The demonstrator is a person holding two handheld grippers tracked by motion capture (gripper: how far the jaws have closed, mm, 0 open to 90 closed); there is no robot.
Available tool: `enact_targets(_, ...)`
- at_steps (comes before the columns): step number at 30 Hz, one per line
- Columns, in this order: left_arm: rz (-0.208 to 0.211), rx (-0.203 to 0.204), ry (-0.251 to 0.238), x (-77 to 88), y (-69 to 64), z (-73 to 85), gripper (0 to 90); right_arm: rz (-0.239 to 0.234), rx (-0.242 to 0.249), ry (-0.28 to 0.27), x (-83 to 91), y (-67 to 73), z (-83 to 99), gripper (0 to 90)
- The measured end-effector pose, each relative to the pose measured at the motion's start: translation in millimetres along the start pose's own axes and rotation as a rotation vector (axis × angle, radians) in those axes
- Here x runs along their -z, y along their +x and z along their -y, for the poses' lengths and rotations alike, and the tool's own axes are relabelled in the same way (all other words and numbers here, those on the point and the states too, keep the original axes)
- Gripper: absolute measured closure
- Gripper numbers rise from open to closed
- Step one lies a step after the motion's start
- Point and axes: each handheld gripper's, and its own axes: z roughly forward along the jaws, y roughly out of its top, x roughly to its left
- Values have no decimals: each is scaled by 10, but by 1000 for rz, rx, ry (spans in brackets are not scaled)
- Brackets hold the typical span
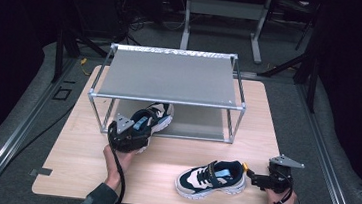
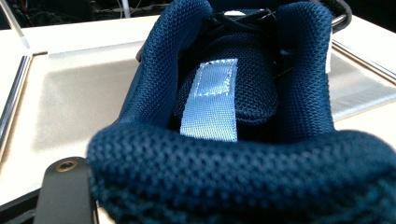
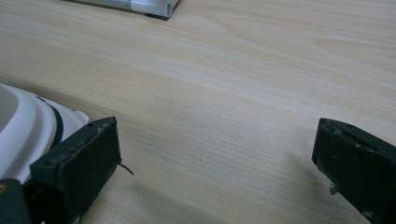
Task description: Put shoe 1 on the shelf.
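Heel collar: dark-blue sneaker (image 2: pixel 224 140) clamped in the left tool (image 1: pixel 126 138), toe entering the rack (image 1: pixel 166 100) at its lower shelf (image 2: pixel 84 98).
Second sneaker: on the counter (image 1: pixel 164 155), in front of the rack.
Right tool (image 3: pixel 215 154): jaws wide, nothing between them, beside that sneaker's (image 1: pixel 211 179) heel.
Risk: held shoe may strike the rack's front rail if carried too high.
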Motion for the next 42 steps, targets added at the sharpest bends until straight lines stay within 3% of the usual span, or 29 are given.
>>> enact_targets(6,-11,42,14,-109,46,-7,235,0,0,1,-1,0,0,8)
enact_targets(28,-70,58,108,-590,114,-22,228,-4,-1,-1,2,-3,0,12)
enact_targets(36,-70,61,110,-609,123,-28,170,-5,0,-1,1,-3,0,13)
enact_targets(42,-46,50,99,-454,130,-42,124,-4,0,-1,1,-1,1,14)
